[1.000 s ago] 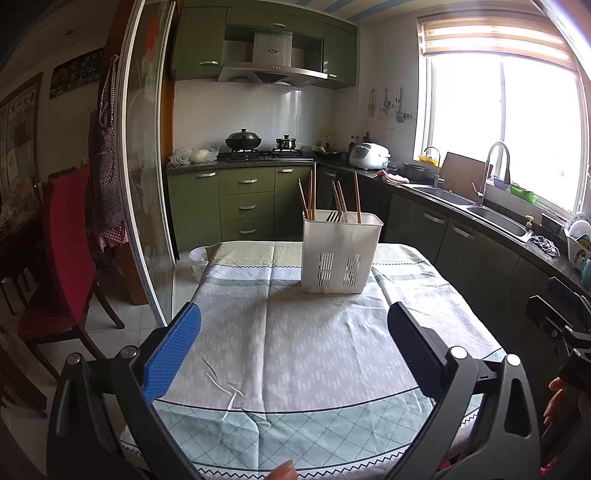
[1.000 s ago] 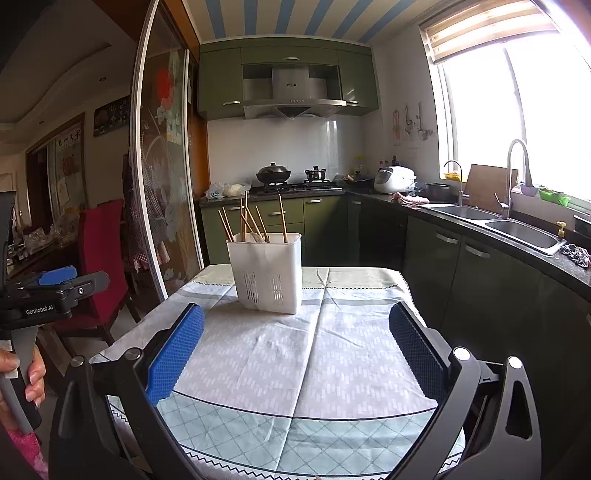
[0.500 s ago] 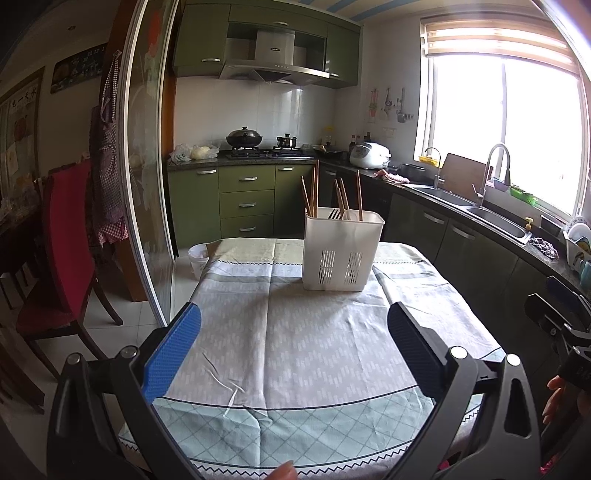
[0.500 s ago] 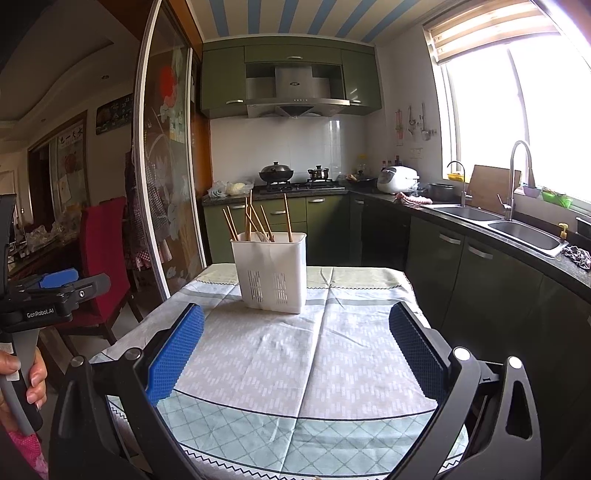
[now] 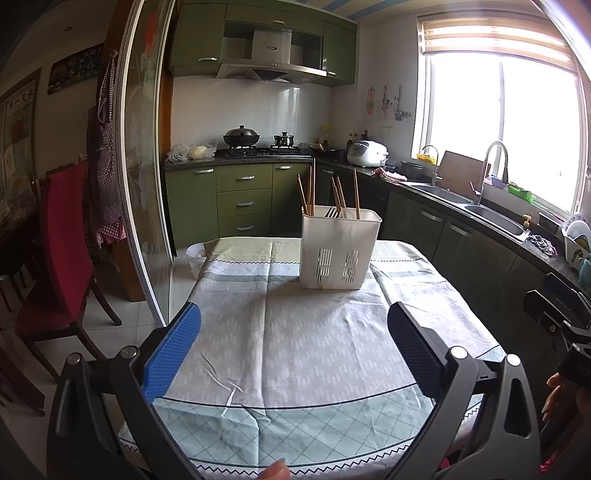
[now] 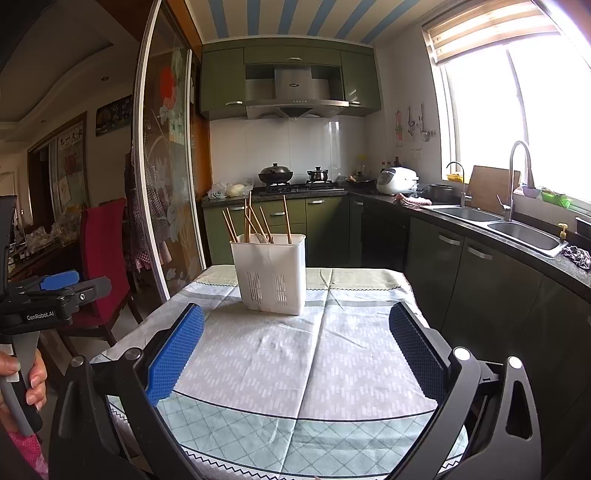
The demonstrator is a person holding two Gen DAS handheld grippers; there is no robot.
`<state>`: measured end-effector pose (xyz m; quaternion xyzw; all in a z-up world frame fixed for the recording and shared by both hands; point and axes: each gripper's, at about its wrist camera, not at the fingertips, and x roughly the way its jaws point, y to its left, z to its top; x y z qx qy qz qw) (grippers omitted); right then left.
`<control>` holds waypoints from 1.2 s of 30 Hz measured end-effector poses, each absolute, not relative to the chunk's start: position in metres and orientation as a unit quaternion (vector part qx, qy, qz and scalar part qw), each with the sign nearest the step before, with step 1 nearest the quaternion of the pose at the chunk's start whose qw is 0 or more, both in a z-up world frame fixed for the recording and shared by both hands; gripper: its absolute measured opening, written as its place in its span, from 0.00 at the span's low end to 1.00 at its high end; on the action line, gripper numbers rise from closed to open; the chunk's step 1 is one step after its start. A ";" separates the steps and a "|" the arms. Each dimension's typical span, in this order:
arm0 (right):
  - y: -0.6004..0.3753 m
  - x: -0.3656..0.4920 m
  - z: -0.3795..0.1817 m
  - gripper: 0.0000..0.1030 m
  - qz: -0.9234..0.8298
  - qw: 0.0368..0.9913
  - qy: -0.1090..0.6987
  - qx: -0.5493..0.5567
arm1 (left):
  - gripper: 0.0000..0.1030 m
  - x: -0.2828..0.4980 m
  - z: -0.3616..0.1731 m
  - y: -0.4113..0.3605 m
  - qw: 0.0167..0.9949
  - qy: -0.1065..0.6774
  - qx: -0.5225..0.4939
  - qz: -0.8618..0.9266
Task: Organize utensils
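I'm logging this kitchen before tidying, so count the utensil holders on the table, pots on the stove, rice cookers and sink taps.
Utensil holder: 1
Pots on the stove: 2
Rice cooker: 1
Sink taps: 2
Total: 6

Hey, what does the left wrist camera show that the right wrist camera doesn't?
Only the left wrist view shows the small white bin on the floor beyond the table and the dish rack past the sink. Only the right wrist view shows the striped ceiling broadly and the left tongs from outside. Both show the white utensil holder with chopsticks, and open tongs.
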<state>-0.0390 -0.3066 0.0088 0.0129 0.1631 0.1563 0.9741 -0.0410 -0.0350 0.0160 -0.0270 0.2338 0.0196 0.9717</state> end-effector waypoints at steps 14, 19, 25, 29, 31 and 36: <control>-0.306 -0.039 0.009 0.96 0.156 0.974 0.164 0.012 | 0.93 -0.040 0.015 -0.036 0.971 0.235 -0.026 0.026; -0.306 -0.039 0.008 0.96 0.156 0.974 0.164 0.012 | 0.93 -0.039 0.014 -0.036 0.970 0.242 -0.033 0.019; -0.305 -0.038 0.007 0.96 0.155 0.974 0.166 0.012 | 0.93 -0.037 0.014 -0.042 0.969 0.243 -0.013 0.035; -0.303 -0.038 0.005 0.96 0.155 0.974 0.167 0.011 | 0.93 -0.037 0.013 -0.043 0.969 0.245 -0.012 0.033; -0.303 -0.037 0.004 0.96 0.155 0.973 0.168 0.011 | 0.93 -0.037 0.013 -0.043 0.969 0.245 -0.011 0.034; -0.301 -0.037 0.002 0.96 0.154 0.973 0.169 0.011 | 0.93 -0.036 0.014 -0.041 0.968 0.247 -0.014 0.035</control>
